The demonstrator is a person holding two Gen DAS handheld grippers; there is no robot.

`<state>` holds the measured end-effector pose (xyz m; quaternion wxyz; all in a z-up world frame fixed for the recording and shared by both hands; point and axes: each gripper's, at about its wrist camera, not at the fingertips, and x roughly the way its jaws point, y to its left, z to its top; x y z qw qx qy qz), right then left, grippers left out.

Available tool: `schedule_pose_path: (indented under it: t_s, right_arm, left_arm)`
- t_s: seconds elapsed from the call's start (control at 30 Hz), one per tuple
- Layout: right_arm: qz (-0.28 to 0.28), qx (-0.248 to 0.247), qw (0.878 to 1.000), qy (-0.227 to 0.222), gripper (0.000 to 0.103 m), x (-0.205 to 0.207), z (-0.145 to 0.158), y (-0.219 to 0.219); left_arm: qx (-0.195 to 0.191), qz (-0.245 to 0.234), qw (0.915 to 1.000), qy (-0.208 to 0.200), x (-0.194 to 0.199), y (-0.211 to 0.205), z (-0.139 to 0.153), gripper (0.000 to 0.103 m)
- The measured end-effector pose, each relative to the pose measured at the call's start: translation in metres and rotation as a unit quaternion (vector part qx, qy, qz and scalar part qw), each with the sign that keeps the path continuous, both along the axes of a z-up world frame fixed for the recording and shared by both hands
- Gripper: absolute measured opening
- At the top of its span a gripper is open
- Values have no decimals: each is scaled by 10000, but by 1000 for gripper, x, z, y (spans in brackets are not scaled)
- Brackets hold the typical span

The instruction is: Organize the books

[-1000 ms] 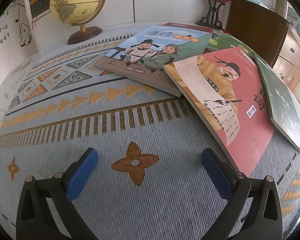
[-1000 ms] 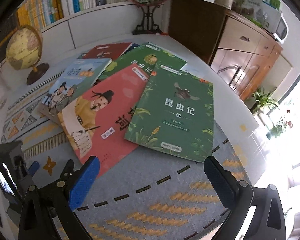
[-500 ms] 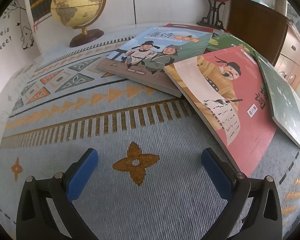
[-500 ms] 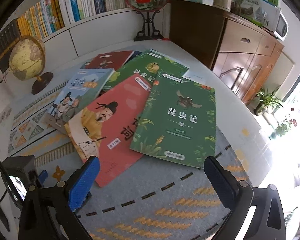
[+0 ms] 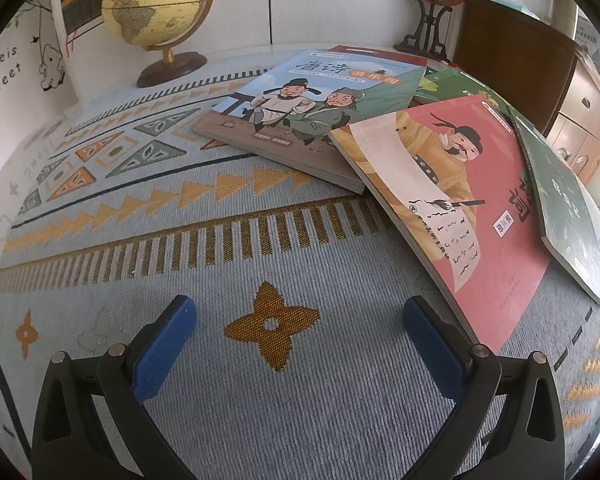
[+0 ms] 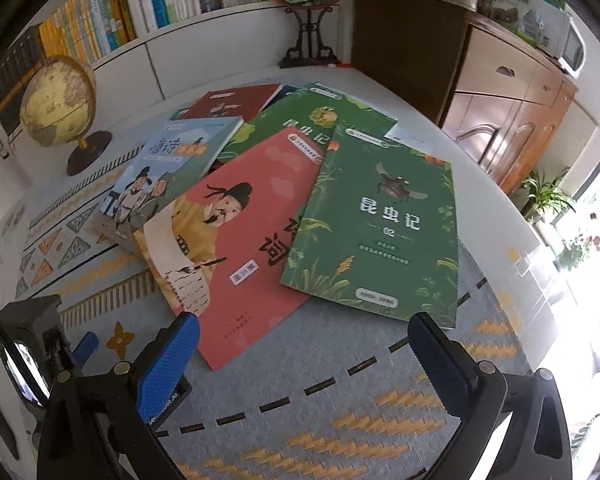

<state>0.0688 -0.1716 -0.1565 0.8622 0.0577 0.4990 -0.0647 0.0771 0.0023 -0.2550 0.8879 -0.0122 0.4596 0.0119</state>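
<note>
Several books lie fanned and overlapping on a patterned blue-grey tablecloth (image 5: 260, 420). A green insect book (image 6: 383, 232) lies on top at the right, over a pink book with a robed scholar (image 6: 236, 240), which also shows in the left wrist view (image 5: 451, 208). A light blue book with two cartoon men (image 5: 300, 108) lies left of it, also seen in the right wrist view (image 6: 160, 176). A second green book (image 6: 315, 120) and a dark red book (image 6: 232, 102) lie behind. My left gripper (image 5: 298, 340) is open and empty, low over the cloth left of the pink book. My right gripper (image 6: 303, 356) is open and empty, in front of the pile.
A globe (image 5: 156, 12) stands at the table's back left. A red flower ornament on a dark stand (image 6: 307, 12) stands at the back. A shelf of upright books (image 6: 140, 4) runs behind the table. A wooden cabinet (image 6: 499, 112) is to the right. The left gripper's body (image 6: 32, 344) shows at the right view's lower left.
Both grippers have drawn back a little from the books and stay open. The right view has risen slightly, showing more of the shelf. The books have not moved.
</note>
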Motion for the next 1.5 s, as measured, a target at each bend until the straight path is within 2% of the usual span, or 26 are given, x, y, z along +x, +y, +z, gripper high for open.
schedule_pose_path:
  t_s: [0.13, 0.3, 0.73, 0.93, 0.97, 1.1, 1.17, 1.27, 1.33, 1.5]
  right_arm:
    - [-94, 99, 9999, 43, 103, -1, -1, -7]
    - [-97, -76, 9999, 76, 103, -9, -2, -10]
    - [103, -59, 9988, 479, 103, -27, -33, -3]
    - [255, -329, 9981, 449, 103, -25, -32, 2]
    - [257, -346, 9981, 443, 103, -26, -31, 2]
    - [241, -327, 9981, 461, 103, -29, -34, -1]
    - [243, -363, 9980, 448, 103, -31, -35, -1]
    - [236, -463, 9982, 306, 103, -35, -29, -4]
    - [207, -449, 9988, 70, 103, -39, -16, -9]
    - [114, -610, 9976, -321, 103, -42, 18, -14]
  left_arm:
    - [0, 0, 10000, 0, 0, 0, 0, 103]
    - [0, 1, 10000, 1, 0, 0, 0, 103]
    - [11, 14, 10000, 4, 0, 0, 0, 103]
    - [7, 11, 10000, 2, 0, 1, 0, 103]
    - [-43, 131, 9999, 12, 0, 2, 0, 103]
    - [10, -58, 9995, 314, 3, 3, 2, 103]
    - [211, 81, 9990, 375, -2, 6, 7, 100]
    - [518, 68, 9985, 165, -20, 7, 32, 99]
    - [430, -47, 9990, -128, -33, 9, 58, 101]
    - [104, -317, 9986, -404, -48, 7, 107, 102]
